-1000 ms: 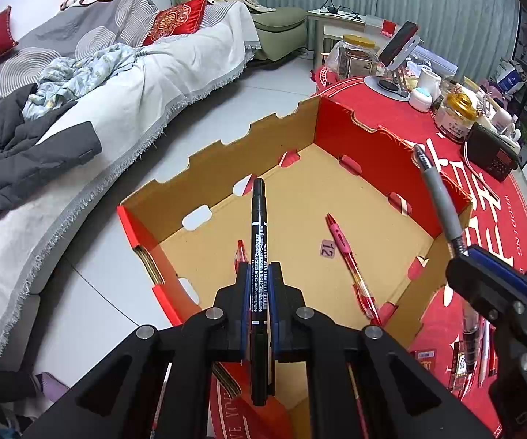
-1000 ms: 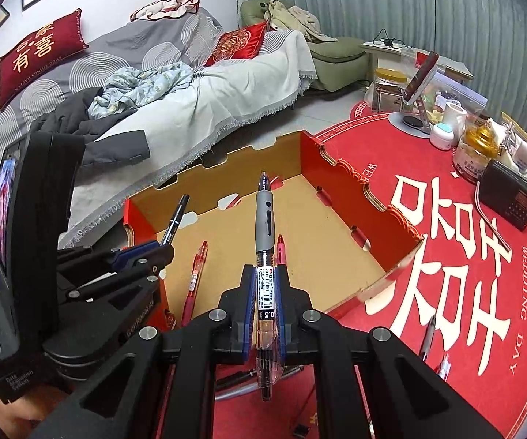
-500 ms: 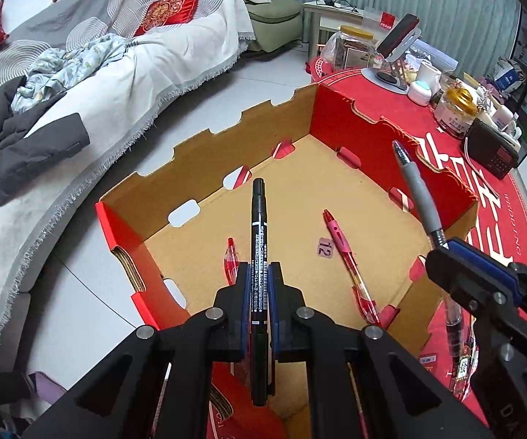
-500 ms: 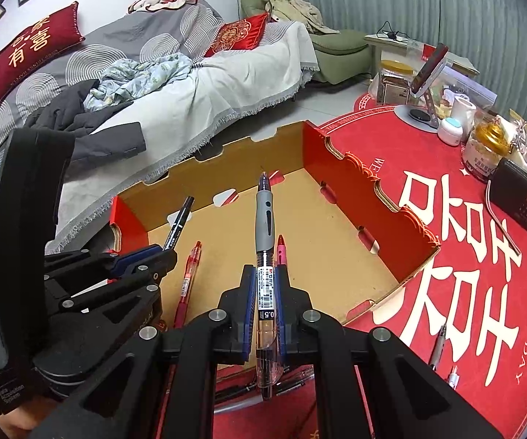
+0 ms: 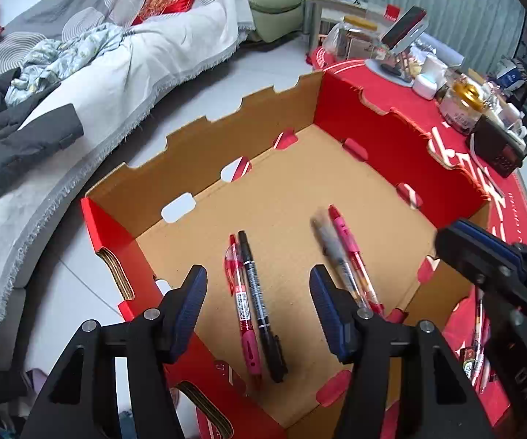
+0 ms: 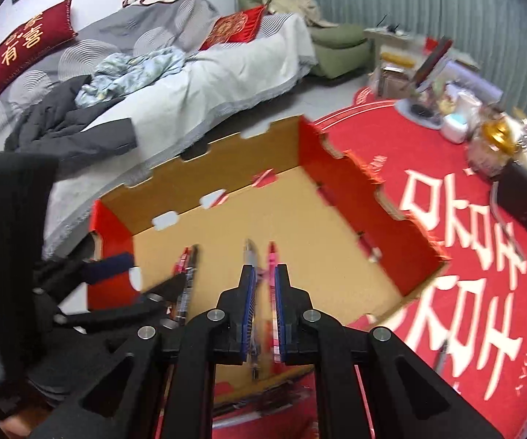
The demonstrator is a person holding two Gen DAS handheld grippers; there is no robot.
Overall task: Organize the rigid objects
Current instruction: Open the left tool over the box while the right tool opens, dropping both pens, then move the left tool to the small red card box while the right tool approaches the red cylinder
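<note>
Both tools are hovering over the cardboard box (image 5: 204,135), the left tool (image 5: 258,274) opening clear of the black marker (image 5: 259,303) lying on its floor beside a red pen (image 5: 239,292), the right tool (image 6: 265,267) pinching nearly together, so the blurred grey pen (image 5: 331,245) may be bouncing askew onto the pink pen (image 5: 351,252).

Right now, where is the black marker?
In the left wrist view the black marker lies on the floor of the cardboard box, toward its left side, alongside a red pen and below the opening left claw, which no longer grips it.
</note>
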